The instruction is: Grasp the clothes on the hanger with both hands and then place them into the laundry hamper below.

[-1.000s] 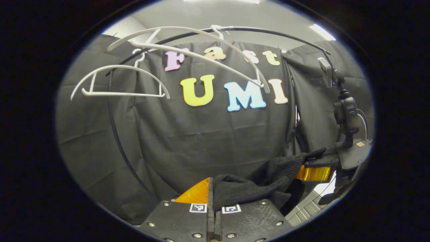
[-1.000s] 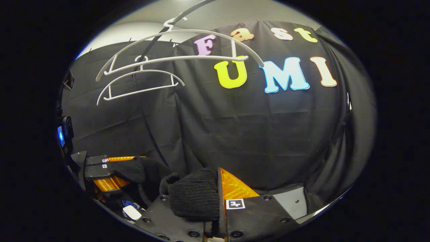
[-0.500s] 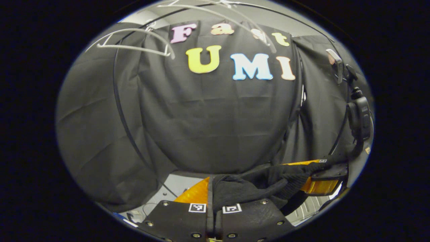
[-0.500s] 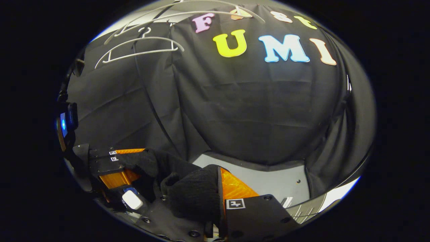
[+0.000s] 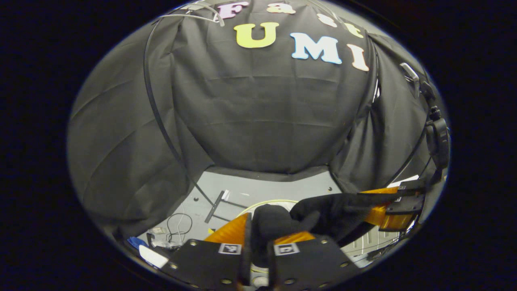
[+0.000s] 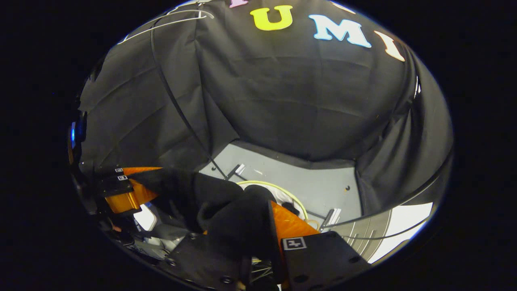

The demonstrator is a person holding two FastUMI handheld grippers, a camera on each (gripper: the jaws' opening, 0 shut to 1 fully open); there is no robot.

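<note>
Now both claws pinch the black garment (image 5: 323, 210) — the left claw (image 5: 258, 234) at one end, the right claw (image 6: 258, 226) at the other. It hangs stretched between them, above the hamper's pale rim (image 6: 282, 189) on the grey floor (image 5: 274, 188).

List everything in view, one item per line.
Garment: one, black knit, stretched between the two grippers above the hamper.
Hamper: one, pale rim, on the floor below the garment, mostly hidden.
Hangers: at least two, white, top left on the rack.
Rack: one, thin black curved pole, before the wall.
Floor: grey, under the wall's hem.
Cable: one, black, looped on the floor at left.
Left gripper: shut on the garment's end.
Right gripper: shut on the garment's other end.
</note>
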